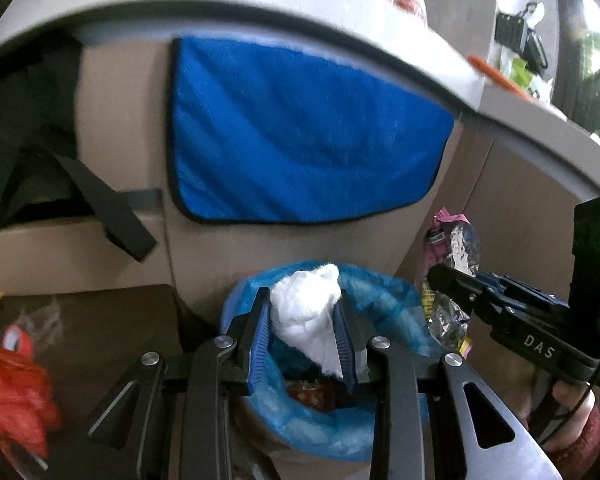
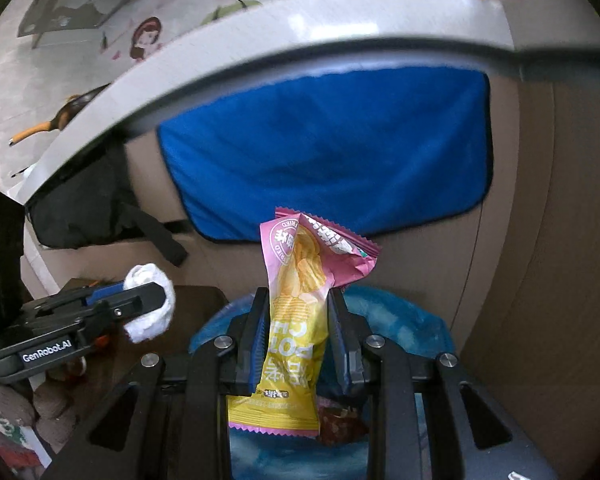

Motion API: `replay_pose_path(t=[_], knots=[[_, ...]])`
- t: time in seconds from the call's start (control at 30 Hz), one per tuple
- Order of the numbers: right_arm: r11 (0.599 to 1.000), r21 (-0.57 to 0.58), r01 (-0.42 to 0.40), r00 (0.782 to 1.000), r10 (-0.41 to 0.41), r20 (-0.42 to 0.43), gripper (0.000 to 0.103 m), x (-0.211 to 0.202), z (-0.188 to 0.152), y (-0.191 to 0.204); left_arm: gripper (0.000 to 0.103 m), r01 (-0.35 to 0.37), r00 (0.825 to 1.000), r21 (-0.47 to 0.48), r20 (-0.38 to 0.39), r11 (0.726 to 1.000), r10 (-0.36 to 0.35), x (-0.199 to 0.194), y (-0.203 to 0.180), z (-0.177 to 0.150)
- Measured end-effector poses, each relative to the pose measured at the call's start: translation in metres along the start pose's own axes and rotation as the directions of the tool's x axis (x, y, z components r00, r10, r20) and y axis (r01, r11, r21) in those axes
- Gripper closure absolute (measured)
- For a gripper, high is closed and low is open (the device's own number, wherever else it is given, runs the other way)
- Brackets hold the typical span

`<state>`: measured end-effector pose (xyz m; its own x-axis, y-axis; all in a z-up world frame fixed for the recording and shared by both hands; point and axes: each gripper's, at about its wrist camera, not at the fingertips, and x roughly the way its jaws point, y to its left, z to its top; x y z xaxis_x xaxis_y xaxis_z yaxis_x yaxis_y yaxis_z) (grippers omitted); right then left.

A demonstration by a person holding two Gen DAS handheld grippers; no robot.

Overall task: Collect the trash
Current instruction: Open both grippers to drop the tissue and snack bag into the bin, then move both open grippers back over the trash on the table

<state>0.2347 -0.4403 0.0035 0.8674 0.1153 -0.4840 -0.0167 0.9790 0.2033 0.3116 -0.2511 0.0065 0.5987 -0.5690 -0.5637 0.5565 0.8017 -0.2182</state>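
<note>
Both sets of fingers are closed on trash: the left gripper (image 1: 304, 320) pinches a crumpled white tissue (image 1: 314, 312) between its blue pads, and the right gripper (image 2: 298, 332) clamps a yellow and pink chip packet (image 2: 296, 320) around its middle, the torn pink top flopping above the jaws and the yellow end hanging below. Directly under both loads sits the bin lined with a blue bag (image 1: 384, 308), its mouth open, with a dark red wrapper (image 1: 308, 396) already lying inside. My reading is that the step in hand is the drop, and doing it well means bringing each load squarely over the opening before letting go, one gripper at a time so they do not crowd each other. The packet is long and light and may catch on the liner's rim, so its lower end should be inside the bag first; the tissue should simply fall. Left of the bin a dark low surface (image 1: 100, 320) carries something red and crumpled (image 1: 12, 392), possibly more trash, though blur hides what it is. Behind the bin rises a beige cabinet front (image 1: 120, 120) with a blue cloth (image 1: 300, 132) hanging over it, and a black bag with a strap (image 2: 100, 208) slumps to the left. Above runs a pale countertop (image 2: 260, 32), with an orange-handled pan (image 2: 60, 116) on it.
</note>
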Motion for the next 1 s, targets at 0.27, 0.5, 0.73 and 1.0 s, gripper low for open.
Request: replay_pose_path(t=[0.27, 0.5, 0.73, 1.0], knots=[[0.999, 0.047, 0.005, 0.999, -0.003, -0.046, 0.077, 0.028, -0.012, -0.022, 0.072, 0.014, 0.997, -0.033, -0.079, 0.999, -0.016, 0.048, 0.006, -0.007], [0.996, 0.089, 0.011, 0.999, -0.007, -0.046, 0.053, 0.036, -0.019, -0.032, 0.042, 0.091, 0.99, -0.093, -0.097, 0.992, -0.1, 0.062, 0.018, -0.009], [0.99, 0.141, 0.008, 1.0, -0.005, -0.025, 0.038, 0.029, -0.02, -0.038, 0.032, 0.057, 0.997, -0.135, -0.037, 0.989, -0.063, 0.034, 0.036, 0.0], [0.994, 0.106, 0.007, 1.0, -0.006, -0.004, 0.038, 0.009, -0.015, -0.014, 0.032, -0.041, 0.999, -0.116, 0.031, 0.992, 0.045, -0.036, 0.057, 0.0]])
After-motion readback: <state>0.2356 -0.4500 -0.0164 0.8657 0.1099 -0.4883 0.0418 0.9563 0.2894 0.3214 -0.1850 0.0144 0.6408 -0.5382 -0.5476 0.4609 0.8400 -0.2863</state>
